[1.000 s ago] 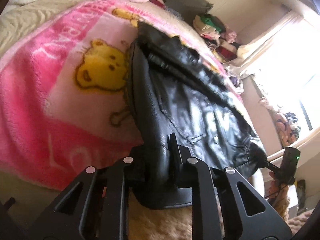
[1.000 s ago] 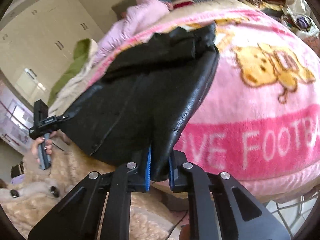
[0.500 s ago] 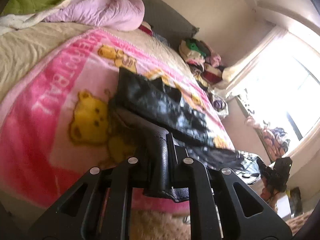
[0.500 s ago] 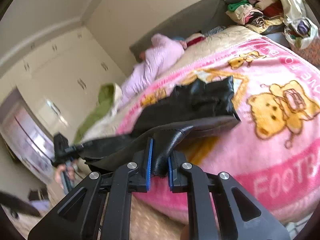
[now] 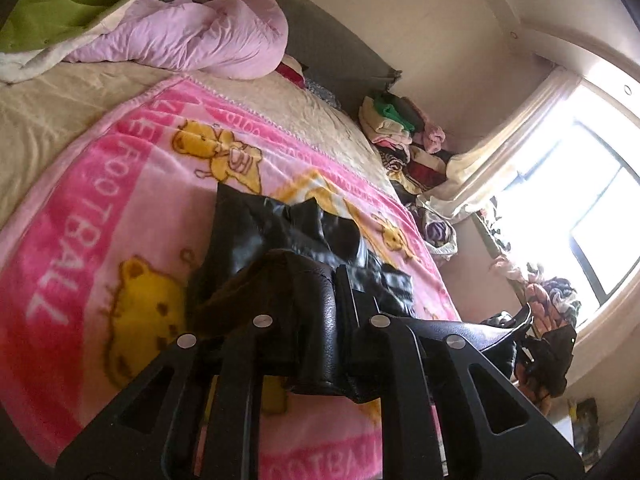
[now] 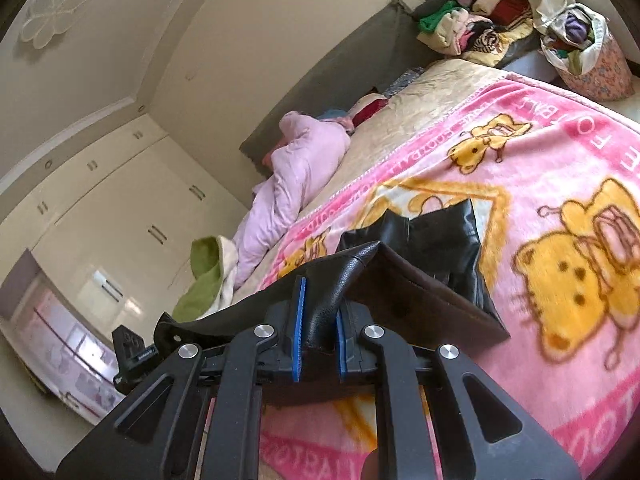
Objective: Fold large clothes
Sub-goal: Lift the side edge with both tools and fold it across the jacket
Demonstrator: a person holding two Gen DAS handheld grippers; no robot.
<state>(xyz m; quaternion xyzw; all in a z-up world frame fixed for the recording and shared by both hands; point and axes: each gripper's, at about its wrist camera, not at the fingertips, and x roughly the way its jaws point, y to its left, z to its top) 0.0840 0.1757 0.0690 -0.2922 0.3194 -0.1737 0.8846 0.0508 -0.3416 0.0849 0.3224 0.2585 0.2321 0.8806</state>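
Observation:
A black leather jacket (image 5: 280, 232) lies on the pink bear-print blanket (image 5: 100, 200) that covers the bed. My left gripper (image 5: 328, 312) pinches one corner of its hem and holds it above the blanket. Its jaws are opening slightly, with the leather still between them. My right gripper (image 6: 320, 320) is shut on the other hem corner, gripped between blue pads (image 6: 298, 320). The hem hangs taut between the two, raised over the jacket's far part (image 6: 440, 248), which rests flat on the blanket (image 6: 560, 152). The left gripper's body (image 6: 132, 352) shows at the lower left of the right wrist view.
A lilac quilt (image 5: 192, 36) and a green-lined cover (image 5: 68, 4) lie bunched near the dark headboard (image 6: 340, 72). Piled clothes (image 5: 396, 128) and a full fabric basket (image 6: 588, 56) stand past the bed's far corner. A bright window (image 5: 580, 208) and white wardrobes (image 6: 120, 220) flank the bed.
Both grippers have risen and moved forward over the bed with the jacket's hem. The lower half has lifted off the blanket and now hangs over the upper half.

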